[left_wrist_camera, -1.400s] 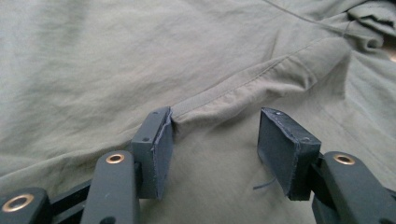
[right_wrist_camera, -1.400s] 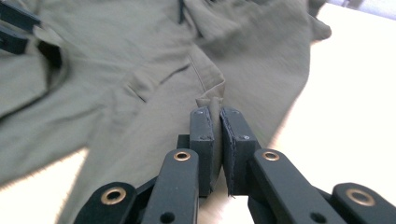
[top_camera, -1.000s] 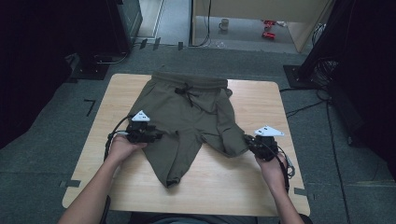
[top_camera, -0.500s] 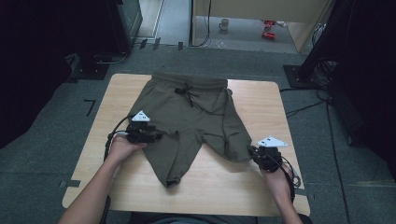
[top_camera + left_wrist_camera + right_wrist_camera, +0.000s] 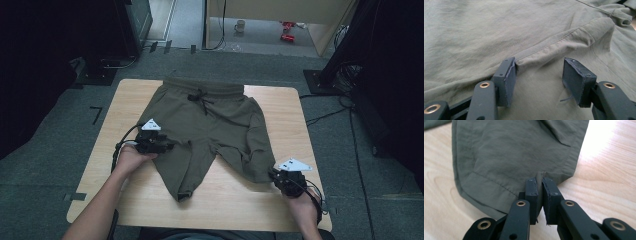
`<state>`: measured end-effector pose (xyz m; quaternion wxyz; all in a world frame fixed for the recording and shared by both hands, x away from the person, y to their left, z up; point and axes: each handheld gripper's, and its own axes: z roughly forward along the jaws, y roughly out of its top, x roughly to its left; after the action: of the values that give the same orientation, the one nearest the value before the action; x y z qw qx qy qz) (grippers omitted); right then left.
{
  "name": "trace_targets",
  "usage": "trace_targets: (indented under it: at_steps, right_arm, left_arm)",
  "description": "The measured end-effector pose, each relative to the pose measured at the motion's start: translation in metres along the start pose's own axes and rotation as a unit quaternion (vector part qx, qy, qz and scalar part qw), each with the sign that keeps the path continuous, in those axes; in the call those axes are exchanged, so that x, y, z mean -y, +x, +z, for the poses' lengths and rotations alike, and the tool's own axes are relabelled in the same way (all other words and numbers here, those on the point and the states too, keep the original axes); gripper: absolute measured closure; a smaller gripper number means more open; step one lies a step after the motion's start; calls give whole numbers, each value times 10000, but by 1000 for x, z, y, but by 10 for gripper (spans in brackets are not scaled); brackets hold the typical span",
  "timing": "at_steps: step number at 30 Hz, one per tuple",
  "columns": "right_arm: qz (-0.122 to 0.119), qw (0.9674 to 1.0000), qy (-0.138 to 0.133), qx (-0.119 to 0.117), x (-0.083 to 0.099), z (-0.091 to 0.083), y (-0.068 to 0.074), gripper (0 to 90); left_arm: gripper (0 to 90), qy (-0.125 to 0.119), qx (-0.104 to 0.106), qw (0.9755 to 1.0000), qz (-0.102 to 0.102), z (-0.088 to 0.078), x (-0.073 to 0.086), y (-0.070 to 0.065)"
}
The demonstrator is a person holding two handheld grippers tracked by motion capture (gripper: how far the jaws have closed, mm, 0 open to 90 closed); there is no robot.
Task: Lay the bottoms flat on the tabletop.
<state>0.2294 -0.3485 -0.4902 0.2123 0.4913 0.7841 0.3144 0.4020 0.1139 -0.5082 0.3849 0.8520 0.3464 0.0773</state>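
Wooden table (image 5: 235,200); right gripper (image 5: 539,185) jaws pinch shorts (image 5: 210,125) hem.

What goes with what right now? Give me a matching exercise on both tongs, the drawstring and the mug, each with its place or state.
1. left tongs
2. right tongs
3. drawstring
4. mug

a. on the floor beyond the table
b. pinched shut on the hem of the shorts
c. tied at the waistband
d. jaws apart, resting on the fabric

Pairs: 1-d, 2-b, 3-c, 4-a
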Motion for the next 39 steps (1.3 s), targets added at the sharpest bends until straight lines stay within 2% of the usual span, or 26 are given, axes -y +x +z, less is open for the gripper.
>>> trace_targets:
  at_steps: [2, 6, 15, 20, 22, 24, 26, 28, 30, 36, 39]
  right_arm:
    - [-68, 10000, 39, 21, 3, -3, 1, 834]
    - [-55, 9999, 103, -2, 10, -7, -1, 834]
    - [291, 9992, 148, 220, 20, -10, -27, 833]
    - [322, 9987, 225, 337, 23, -9, -39, 827]
    - [390, 9983, 242, 350, 24, -8, -41, 796]
    - [437, 9985, 93, 324, 23, -10, -42, 701]
    - [537, 9981, -207, 216, 20, -15, -41, 660]
    - [615, 9966, -525, 175, 15, -20, -39, 642]
    - [653, 9953, -707, 70, 8, -21, -35, 636]
    - [487, 9946, -892, -187, -17, -12, -20, 625]
    - [406, 9946, -876, -371, -29, -4, -12, 622]
  left_arm:
    - [440, 2, -3, 10000, 3, 0, 0, 0]
    - [441, 3, -35, 10000, 10, -1, 0, 1]
    - [443, -34, -111, 9999, -1, -2, 1, 4]
    - [442, -41, -122, 9999, 9, -1, 1, 4]
    - [441, -44, -123, 9999, 7, -1, 1, 4]
    - [439, -49, -122, 9999, 5, 0, 1, 3]
    - [438, -53, -119, 9999, 7, 0, 0, 2]
    - [438, -43, -95, 9999, 10, 1, 0, 2]
    - [438, -37, -98, 9999, 22, 1, -1, 1]
    - [439, -41, -63, 10000, -15, 0, 0, 2]
    - [439, -44, -52, 10000, -23, 0, 0, 2]
